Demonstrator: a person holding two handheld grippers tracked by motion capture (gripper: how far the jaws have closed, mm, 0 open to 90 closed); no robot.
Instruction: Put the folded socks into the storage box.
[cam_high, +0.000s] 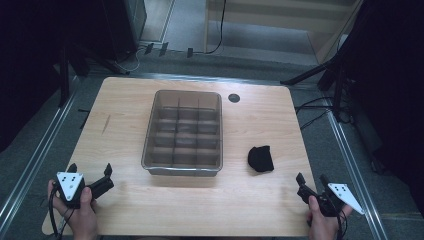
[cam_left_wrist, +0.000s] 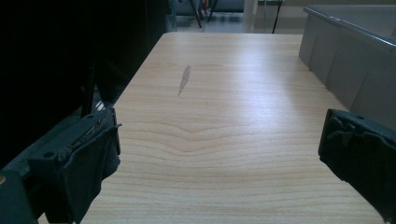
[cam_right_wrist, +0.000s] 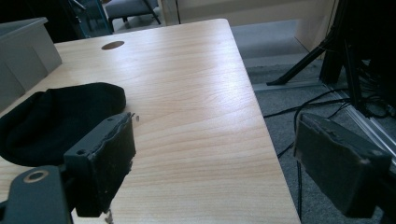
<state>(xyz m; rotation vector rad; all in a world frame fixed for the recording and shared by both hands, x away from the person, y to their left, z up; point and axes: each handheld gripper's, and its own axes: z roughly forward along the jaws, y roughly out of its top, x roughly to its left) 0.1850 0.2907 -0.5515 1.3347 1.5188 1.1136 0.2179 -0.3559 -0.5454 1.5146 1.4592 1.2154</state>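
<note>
Plainly soft, the black cloth bundle (cam_high: 261, 159) looks like a rolled sock or small knit piece: matte, dark, with a rounded bulging outline and no visible stiff part. By my judgement it will be light and will squash under the jaws, so a grip across the thickest part of the bulge should hold better than a pinch at a loose edge, which might only lift one layer. It is unlikely to slip and nothing about it seems fragile. It lies on the bare wood of the worktop (cam_high: 125, 125) toward the right edge, just beside the right wall of the grey divided bin (cam_high: 182, 132) but apart from it. That bin stands at the middle of the worktop, its grid of compartments looking empty. A small dark round hole (cam_high: 234, 98) sits near the far edge behind the bin. The right gripper (cam_high: 312, 186) rests near the near right corner, jaws wide apart and holding nothing, with the bundle just ahead of it. The left gripper (cam_high: 90, 175) sits at the near left corner, jaws likewise apart and empty.
</note>
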